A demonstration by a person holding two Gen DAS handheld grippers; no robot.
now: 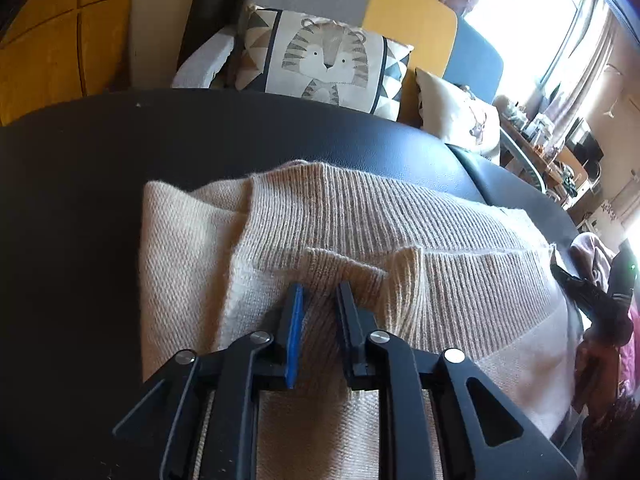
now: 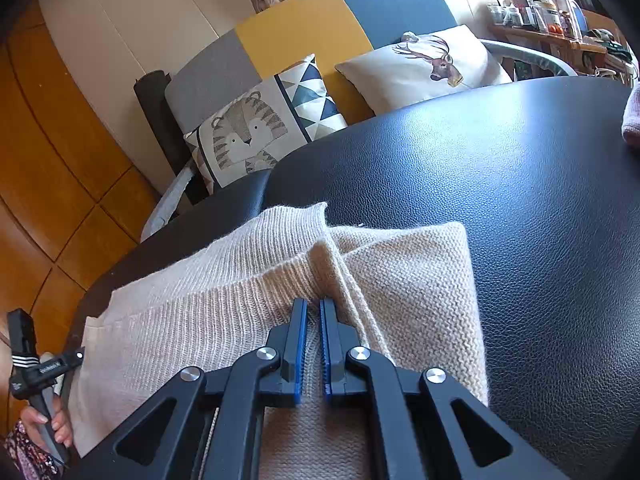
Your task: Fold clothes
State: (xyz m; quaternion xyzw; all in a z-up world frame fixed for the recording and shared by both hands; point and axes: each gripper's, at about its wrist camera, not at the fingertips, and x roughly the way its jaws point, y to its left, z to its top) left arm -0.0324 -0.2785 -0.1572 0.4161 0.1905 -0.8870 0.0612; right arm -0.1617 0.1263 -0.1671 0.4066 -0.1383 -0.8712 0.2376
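A beige knit sweater (image 1: 360,220) lies partly folded on a black leather surface (image 1: 100,200). My left gripper (image 1: 320,292) rests low on its ribbed part. Its jaws stand a little apart, with a raised fold of the knit lying loosely between the fingertips. In the right wrist view the same sweater (image 2: 400,280) shows a pinched ridge running into my right gripper (image 2: 313,308), whose blue pads are shut on that fold. The left tool and the hand (image 2: 56,420) holding it show at the lower left edge of this view.
The black leather surface (image 2: 520,200) stretches wide to the right of the sweater. Behind it stands a sofa with a tiger cushion (image 2: 248,136) and a deer cushion (image 2: 432,64). A pink cloth (image 2: 632,120) lies at the right edge. Wooden floor (image 2: 60,200) is to the left.
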